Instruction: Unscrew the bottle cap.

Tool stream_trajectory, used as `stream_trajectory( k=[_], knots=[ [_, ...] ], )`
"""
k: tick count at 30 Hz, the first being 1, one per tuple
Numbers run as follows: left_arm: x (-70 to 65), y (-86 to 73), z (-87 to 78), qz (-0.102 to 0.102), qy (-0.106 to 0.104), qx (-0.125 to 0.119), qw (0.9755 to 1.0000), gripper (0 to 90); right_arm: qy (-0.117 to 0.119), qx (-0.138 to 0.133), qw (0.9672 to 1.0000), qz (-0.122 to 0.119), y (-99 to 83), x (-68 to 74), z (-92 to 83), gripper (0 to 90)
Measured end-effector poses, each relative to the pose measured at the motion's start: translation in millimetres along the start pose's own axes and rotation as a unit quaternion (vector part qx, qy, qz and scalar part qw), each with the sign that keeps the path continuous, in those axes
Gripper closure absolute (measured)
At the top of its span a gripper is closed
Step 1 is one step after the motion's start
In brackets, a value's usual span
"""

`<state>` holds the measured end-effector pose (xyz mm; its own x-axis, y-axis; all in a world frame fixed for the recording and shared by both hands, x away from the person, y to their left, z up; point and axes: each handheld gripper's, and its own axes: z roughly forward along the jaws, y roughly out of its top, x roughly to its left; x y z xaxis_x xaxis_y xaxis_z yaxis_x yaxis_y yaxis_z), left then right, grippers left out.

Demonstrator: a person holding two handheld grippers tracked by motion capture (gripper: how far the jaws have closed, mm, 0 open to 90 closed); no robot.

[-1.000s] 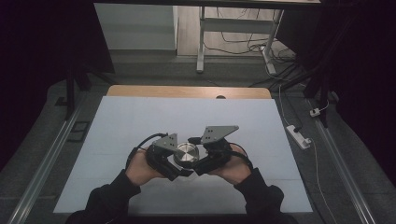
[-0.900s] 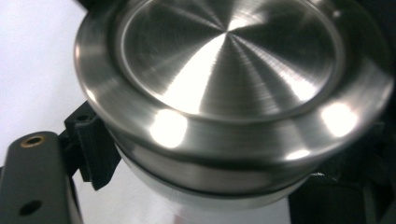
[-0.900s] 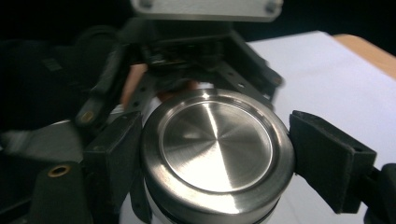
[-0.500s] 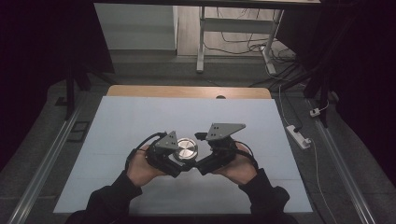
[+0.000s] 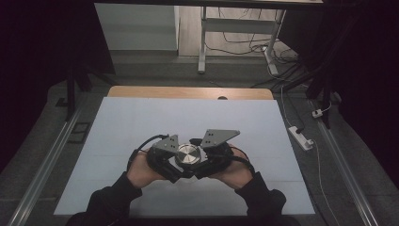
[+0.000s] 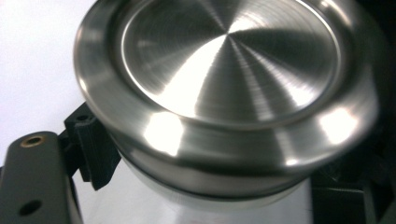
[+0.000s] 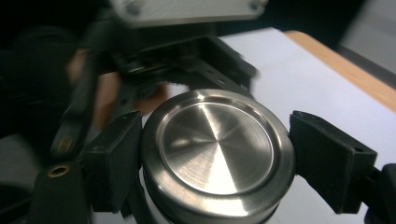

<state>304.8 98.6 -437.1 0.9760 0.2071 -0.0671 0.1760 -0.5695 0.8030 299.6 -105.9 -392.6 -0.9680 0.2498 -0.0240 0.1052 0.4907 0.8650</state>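
In the high view the left gripper (image 5: 165, 159) sits at lower centre-left of the frame, and the left gripper view shows its jaws pinched on the clear body just under the metal lid (image 6: 229, 74); one black pad (image 6: 91, 149) presses the wall at lower left. The jar (image 5: 187, 155) stands between the two tools at the centre bottom of the frame, over the pale blue table mat (image 5: 141, 117), upright, its axis vertical, so the lid faces straight up at the camera.

Just right of it is the right gripper (image 5: 207, 157), whose jaws have just been closing. In the right gripper view they flank the lid (image 7: 217, 151): the left pad (image 7: 114, 158) touches its rim, the right pad (image 7: 327, 158) appears to meet it at the edge. I read this as a grip on the lid. Both tools are equally near; the coming twist likely turns on the right one gripping the rim squarely across the lid's width while the left holds the body.

The lid is brushed steel, round, with a raised rim and fine concentric turning marks; the glass below looks clear.
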Motion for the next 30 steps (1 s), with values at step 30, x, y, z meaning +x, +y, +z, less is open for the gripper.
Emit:
stream_trajectory(
  k=[30],
  knots=[
    [-2.1,2.3,-1.3,0.0,0.001,0.003,1.0,15.8,-0.015,0.004,0.9997,0.016,2.9,3.3,1.1,19.8]
  ],
)
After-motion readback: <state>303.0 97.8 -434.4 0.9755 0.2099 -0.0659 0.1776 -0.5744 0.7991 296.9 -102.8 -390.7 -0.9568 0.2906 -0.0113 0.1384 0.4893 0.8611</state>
